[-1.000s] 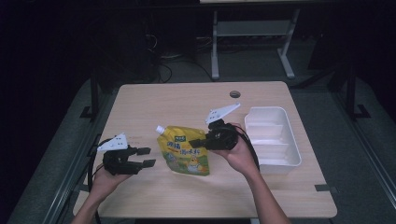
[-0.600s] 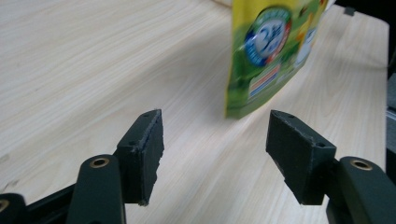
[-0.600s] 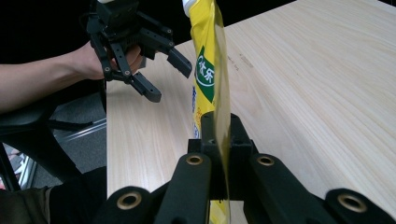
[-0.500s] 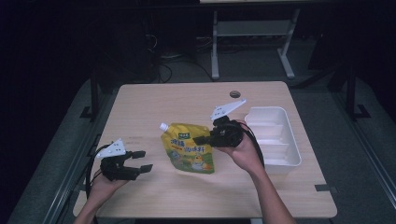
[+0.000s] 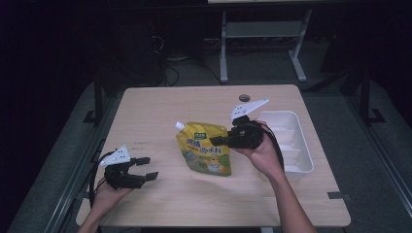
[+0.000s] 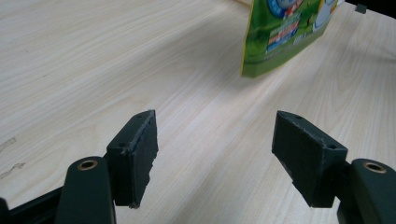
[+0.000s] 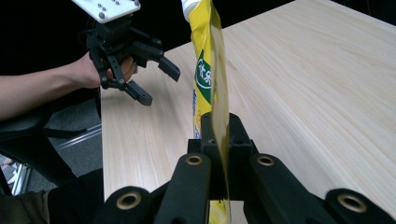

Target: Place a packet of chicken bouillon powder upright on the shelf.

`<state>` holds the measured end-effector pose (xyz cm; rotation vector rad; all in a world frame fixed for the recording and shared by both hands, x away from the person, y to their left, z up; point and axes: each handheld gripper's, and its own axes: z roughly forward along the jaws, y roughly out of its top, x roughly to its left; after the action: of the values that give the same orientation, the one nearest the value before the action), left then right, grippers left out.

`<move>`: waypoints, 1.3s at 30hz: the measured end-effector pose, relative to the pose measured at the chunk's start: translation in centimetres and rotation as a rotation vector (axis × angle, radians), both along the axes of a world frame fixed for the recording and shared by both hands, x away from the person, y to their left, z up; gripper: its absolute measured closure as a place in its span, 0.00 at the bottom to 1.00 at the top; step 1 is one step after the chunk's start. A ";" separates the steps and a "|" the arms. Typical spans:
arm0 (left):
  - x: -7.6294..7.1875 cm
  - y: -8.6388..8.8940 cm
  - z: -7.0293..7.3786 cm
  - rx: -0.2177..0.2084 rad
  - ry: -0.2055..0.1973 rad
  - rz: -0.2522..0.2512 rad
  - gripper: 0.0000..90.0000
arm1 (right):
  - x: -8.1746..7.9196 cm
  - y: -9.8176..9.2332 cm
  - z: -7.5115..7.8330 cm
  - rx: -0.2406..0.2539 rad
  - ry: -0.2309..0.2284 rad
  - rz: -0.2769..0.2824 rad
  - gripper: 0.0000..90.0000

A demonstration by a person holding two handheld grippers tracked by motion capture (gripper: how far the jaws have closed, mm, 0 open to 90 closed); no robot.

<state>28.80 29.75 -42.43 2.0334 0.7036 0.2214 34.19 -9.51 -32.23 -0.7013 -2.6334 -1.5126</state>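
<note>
Since a second ago the yellow pouch (image 5: 206, 148) has risen off the tabletop (image 5: 160, 104) and drifted toward the white tray (image 5: 306, 150), while the left claw (image 5: 145, 167) has drawn back toward the person's near left corner.

Nearest, that left claw hangs low over bare wood with its jaws spread wide and nothing between them; its own view shows the two black pads (image 6: 135, 149) well apart and the pouch's green lower edge (image 6: 275, 46) hanging clear of the surface farther off. The right claw (image 5: 218, 141) is clamped on the pouch's side edge, and in the right gripper view the thin film (image 7: 215, 93) runs straight up between the closed jaws to the white spout (image 7: 191, 7).

To carry it well, I would judge, the grip should stay firm, since the hold is on a thin seam and the full, soft bag hangs sideways from it and may swing or slip. A slow, level move to the tray, with the bottom kept above the near rim, seems safest; the free claw could steady the lower corner if it sways.

Pale wood-grain laminate covers the tabletop, which has a small round port (image 5: 244, 97) near its far edge. Beyond lie grey floor, loose cables, and the white legs of a metal frame (image 5: 223, 48) in a dark room.
</note>
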 end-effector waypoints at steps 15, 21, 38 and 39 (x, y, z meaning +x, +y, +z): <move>0.0 -0.1 -0.1 0.002 0.001 -0.003 0.34 | 0.0 -2.1 1.1 0.009 -0.007 -0.031 0.99; 0.1 0.1 -0.2 -0.001 0.005 -0.003 0.34 | 0.1 -3.3 1.5 0.020 -0.014 -0.057 0.99; 0.1 0.1 -0.3 -0.013 0.005 -0.008 0.34 | 0.1 -8.5 3.0 0.042 -0.022 -0.169 0.99; 0.1 0.1 -0.3 -0.013 0.005 -0.008 0.34 | 0.1 -8.5 3.0 0.042 -0.022 -0.169 0.99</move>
<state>28.89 29.83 -42.72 2.0250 0.6983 0.2062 34.31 -18.04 -29.25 -0.9310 -2.6081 -1.6194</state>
